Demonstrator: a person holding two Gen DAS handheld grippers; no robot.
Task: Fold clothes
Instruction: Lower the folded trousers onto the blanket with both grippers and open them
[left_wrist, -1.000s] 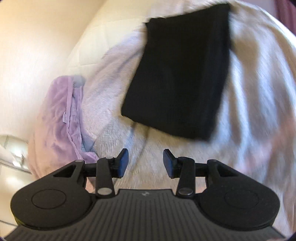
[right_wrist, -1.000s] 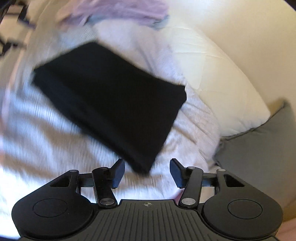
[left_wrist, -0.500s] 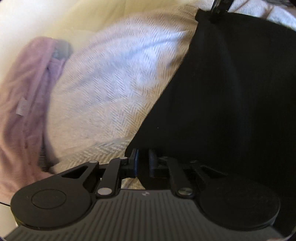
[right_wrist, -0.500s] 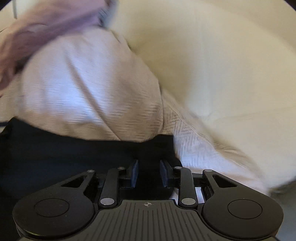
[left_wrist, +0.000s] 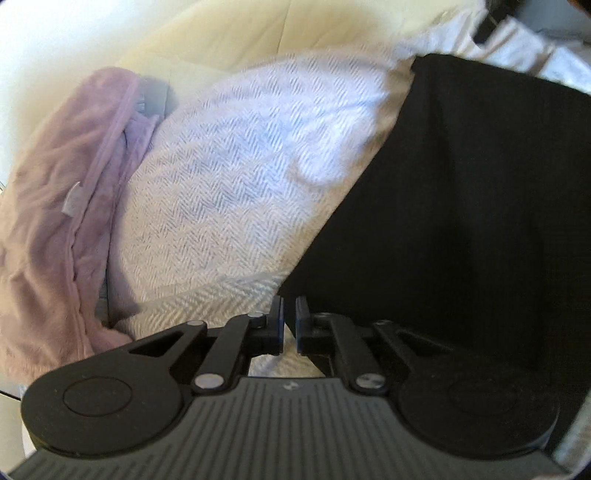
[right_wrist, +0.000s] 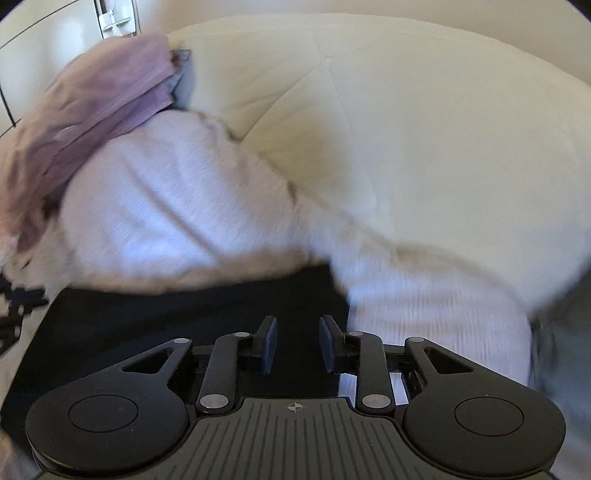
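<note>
A folded black garment (left_wrist: 461, 206) lies on a white herringbone blanket (left_wrist: 229, 192). My left gripper (left_wrist: 289, 319) is nearly shut at the garment's near left corner, and I cannot tell whether cloth is between the fingers. In the right wrist view the black garment (right_wrist: 184, 317) fills the lower left. My right gripper (right_wrist: 297, 341) stands open over its right edge, with the garment between and under the fingers.
A lilac fleece garment (left_wrist: 59, 221) is heaped at the left; it also shows in the right wrist view (right_wrist: 92, 122). A cream quilted cushion (right_wrist: 406, 129) rises behind the blanket. A grey pillow (right_wrist: 565, 350) sits at the far right.
Both grippers dropped from above the garment down to its near corners. The left closed to a narrow gap. The right narrowed, then spread again and shifted left along the edge.
</note>
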